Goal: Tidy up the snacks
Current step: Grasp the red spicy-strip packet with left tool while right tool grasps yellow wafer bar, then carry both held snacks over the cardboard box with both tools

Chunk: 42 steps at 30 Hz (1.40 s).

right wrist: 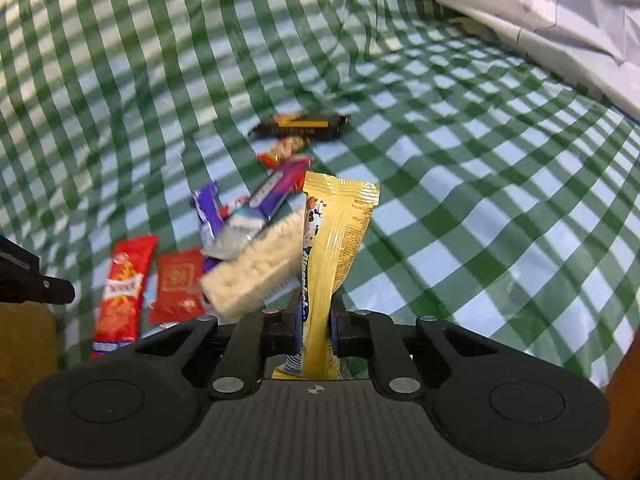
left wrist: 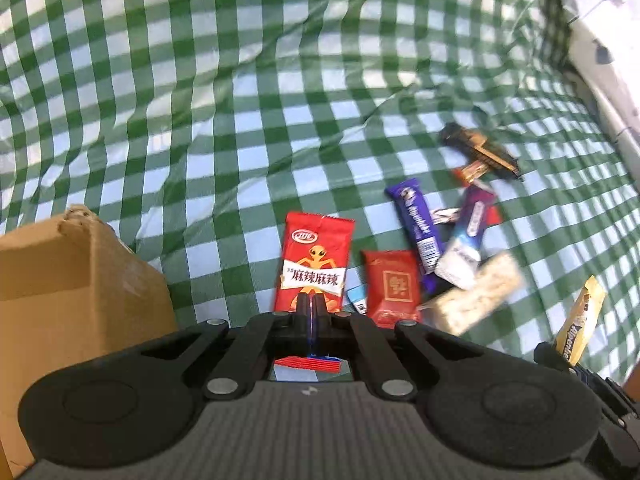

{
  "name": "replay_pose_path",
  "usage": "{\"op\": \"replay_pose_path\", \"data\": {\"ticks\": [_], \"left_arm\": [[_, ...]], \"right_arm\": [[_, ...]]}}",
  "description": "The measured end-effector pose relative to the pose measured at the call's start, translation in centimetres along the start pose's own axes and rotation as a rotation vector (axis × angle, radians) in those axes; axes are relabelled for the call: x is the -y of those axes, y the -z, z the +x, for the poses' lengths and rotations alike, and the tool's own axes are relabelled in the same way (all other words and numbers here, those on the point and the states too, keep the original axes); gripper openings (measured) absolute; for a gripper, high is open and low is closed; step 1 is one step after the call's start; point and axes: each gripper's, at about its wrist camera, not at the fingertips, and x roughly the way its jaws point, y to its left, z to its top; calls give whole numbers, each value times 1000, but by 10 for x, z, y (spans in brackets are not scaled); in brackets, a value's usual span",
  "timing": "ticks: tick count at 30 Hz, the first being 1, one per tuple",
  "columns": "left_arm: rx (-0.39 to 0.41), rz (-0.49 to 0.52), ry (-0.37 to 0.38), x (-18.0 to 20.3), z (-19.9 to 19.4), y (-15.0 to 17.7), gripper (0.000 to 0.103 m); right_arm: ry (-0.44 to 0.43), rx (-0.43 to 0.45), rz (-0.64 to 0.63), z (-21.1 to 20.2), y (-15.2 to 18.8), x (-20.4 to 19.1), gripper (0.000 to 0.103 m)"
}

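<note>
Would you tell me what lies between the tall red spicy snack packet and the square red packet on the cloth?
A small blue-and-white packet peeks out between the tall red packet and the square red packet; the left wrist view shows it best.

Surface covering: green-and-white checked cloth (left wrist: 208, 92), glossy, heavily wrinkled, with creases and ridges running across it; fills nearly the whole of both views.
Far right edge: white crumpled sheet or plastic wrap (right wrist: 552, 12), material hard to tell through the fisheye blur, lying against the cloth's border.
Near right corner: strip of orange-brown wood (right wrist: 622, 412), possibly a frame or furniture edge.
Light: bright, even, throwing pale sheen and streaked glare on the cloth's folds, strongest toward the upper part of the left wrist view.
</note>
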Motion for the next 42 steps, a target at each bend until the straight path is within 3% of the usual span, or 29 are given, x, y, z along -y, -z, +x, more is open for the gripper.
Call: {"op": "replay_pose_path", "data": {"ticks": [2, 3, 4, 6, 7, 11, 14, 16, 18, 20, 21, 23, 25, 29, 36, 42], "left_arm": [[-34, 10, 12, -1, 7, -3, 4], [-65, 13, 20, -1, 15, -4, 13], [-90, 16, 17, 0, 24, -4, 33], [-114, 25, -20, -1, 42, -3, 62], [-113, 34, -40, 0, 49, -4, 71], [-152, 31, -15, 2, 80, -7, 77], [-170, 64, -65, 3, 103, -6, 81], [-182, 52, -89, 1, 113, -6, 99], [-205, -1, -77, -8, 116, -7, 95], [-193, -21, -51, -9, 107, -9, 62], [-180, -11, -52, -7, 100, -11, 52], [-179, -16, -65, -1, 88, -12, 48], [-176, -32, -42, 3, 74, -9, 36], [-124, -58, 26, 11, 25, 8, 35], [-16, -95, 66, -5, -75, 56, 35], [60, -151, 22, -40, -164, 115, 35]], "right_arm": [[-1, 7, 2, -7, -1, 3, 14], [-1, 7, 2, -9, -1, 5, 14], [-1, 5, 3, -12, 0, 5, 14], [3, -2, 9, -13, 4, 6, 14], [4, -6, 16, -13, 5, 8, 14], [-5, -28, 34, -5, 7, 12, 14], [-13, -39, 27, 3, 7, 13, 14], [-17, -48, 27, 8, 7, 13, 14], [-20, -58, 30, 12, 8, 14, 14], [-19, -68, 37, 14, 9, 16, 14], [-21, -69, 37, 14, 10, 15, 14], [-23, -63, 32, 11, 11, 14, 14], [-34, -56, 23, 5, 11, 11, 14], [-66, -45, -5, -15, 11, 5, 14], [-126, -28, -64, -68, 22, -13, 14], [-224, -43, -125, -121, 44, -37, 14]]}}
